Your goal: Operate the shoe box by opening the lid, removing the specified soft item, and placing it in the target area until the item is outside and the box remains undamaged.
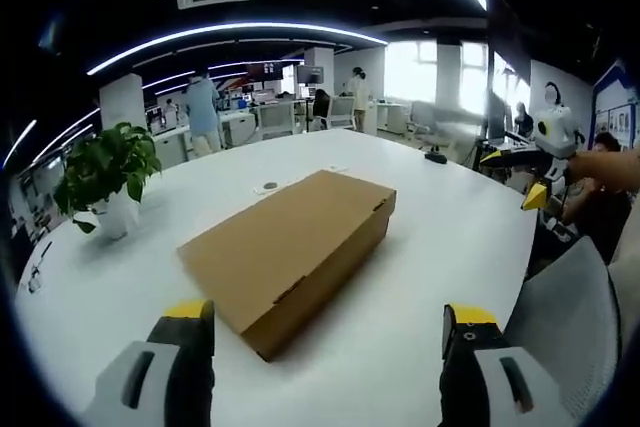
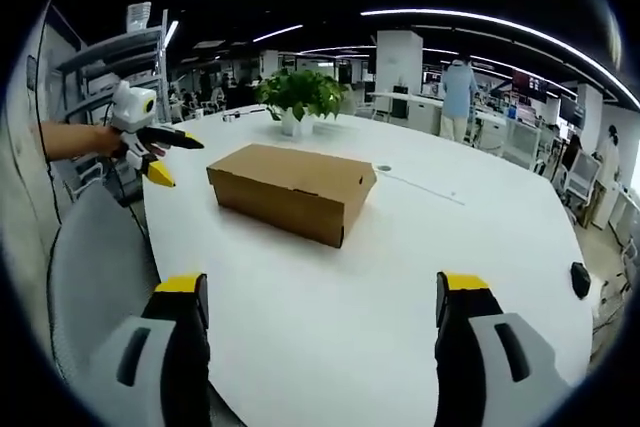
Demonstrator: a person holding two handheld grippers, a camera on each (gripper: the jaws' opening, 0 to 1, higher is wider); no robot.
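A brown cardboard shoe box [image 1: 290, 247] lies on the round white table [image 1: 420, 277] with its lid closed flat. My left gripper [image 1: 328, 332] is open, its yellow-tipped jaws spread wide just short of the box's near corner, nothing between them. In the right gripper view the same box [image 2: 290, 187] sits farther off, beyond my open and empty right gripper [image 2: 325, 312]. Each gripper shows in the other's view, held by a hand off the table's edge: the right gripper [image 1: 512, 177] and the left gripper [image 2: 178, 162], both with jaws apart. The soft item is hidden inside the box.
A potted plant [image 1: 105, 172] in a white pot stands on the table [image 2: 420, 247] beyond the box, and also shows as the plant [image 2: 298, 97]. A grey mesh chair [image 1: 570, 297] stands at the table's edge. A small black object [image 2: 580, 279] lies near the far rim. People stand at desks behind.
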